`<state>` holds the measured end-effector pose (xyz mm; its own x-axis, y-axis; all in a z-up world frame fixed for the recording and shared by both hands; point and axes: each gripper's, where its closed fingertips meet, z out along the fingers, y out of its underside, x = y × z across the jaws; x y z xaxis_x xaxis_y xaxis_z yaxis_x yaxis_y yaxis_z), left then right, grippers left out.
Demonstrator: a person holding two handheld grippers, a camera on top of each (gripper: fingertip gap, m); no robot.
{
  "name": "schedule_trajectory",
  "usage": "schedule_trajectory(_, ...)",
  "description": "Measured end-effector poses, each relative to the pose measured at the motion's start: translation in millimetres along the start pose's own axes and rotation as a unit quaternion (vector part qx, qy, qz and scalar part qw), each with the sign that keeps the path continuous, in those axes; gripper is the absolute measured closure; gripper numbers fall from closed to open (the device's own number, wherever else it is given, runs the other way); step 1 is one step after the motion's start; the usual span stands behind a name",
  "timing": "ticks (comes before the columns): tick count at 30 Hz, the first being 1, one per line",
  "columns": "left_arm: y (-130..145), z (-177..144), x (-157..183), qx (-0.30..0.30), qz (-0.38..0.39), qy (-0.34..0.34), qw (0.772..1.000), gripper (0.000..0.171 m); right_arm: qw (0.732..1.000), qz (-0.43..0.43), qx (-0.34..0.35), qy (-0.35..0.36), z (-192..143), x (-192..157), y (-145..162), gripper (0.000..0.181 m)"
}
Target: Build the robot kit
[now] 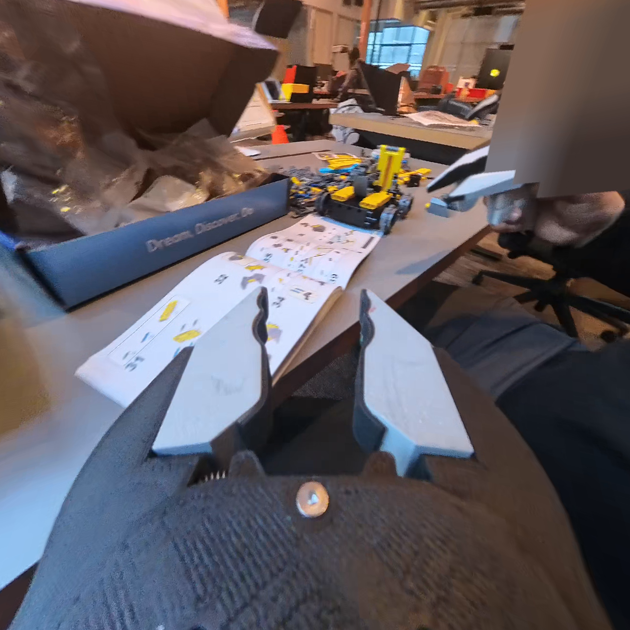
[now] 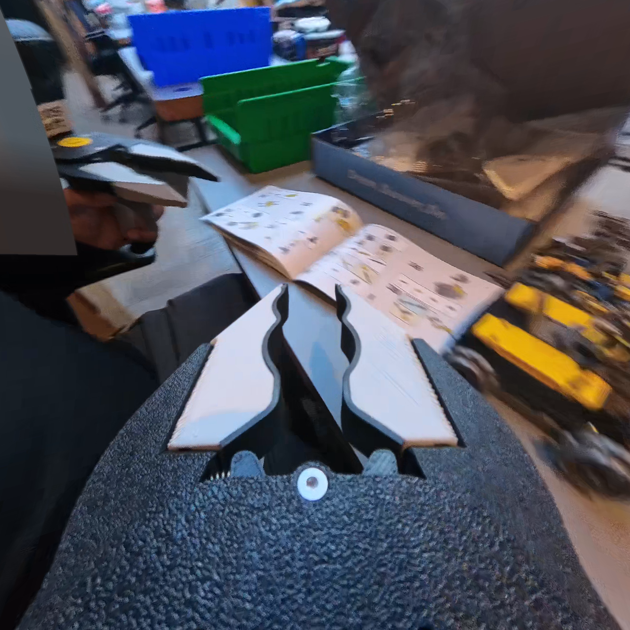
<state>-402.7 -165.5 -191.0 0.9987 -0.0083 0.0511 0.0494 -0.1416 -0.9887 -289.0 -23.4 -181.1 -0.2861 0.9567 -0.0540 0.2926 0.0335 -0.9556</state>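
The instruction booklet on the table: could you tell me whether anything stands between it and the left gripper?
Nothing visible does. The left gripper is open and empty just above the near corner of the open instruction booklet, with only air between them.

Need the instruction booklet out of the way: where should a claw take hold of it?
Grip the instruction booklet by its thick left-hand page stack, which overhangs the table edge. Come from the person's side with the open left claw: one finger above, one beneath.

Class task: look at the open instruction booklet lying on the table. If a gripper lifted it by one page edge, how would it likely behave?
The booklet would probably sag, since its thin pages already curve at the spine. It looks light and may slide on the smooth table.
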Motion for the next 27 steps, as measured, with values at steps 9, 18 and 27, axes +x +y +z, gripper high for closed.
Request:
schedule_trajectory(9, 24, 35, 69, -0.063, 0.113, 0.085, 0.988, 0.124, 0.908, 0.142, 0.002, 0.394, -171, 136, 86, 0.126)
schedule_trajectory(18, 33, 50, 90, -0.083, 0.116, 0.13, 0.981, 0.125, 0.893, 0.165, -0.098, 0.407, -154, 165, 116, 0.082)
schedule_trajectory(27, 39, 45, 91, -0.093, 0.106, 0.144, 0.98, 0.124, 0.885, 0.19, -0.17, 0.389, -164, 203, 135, 0.108)
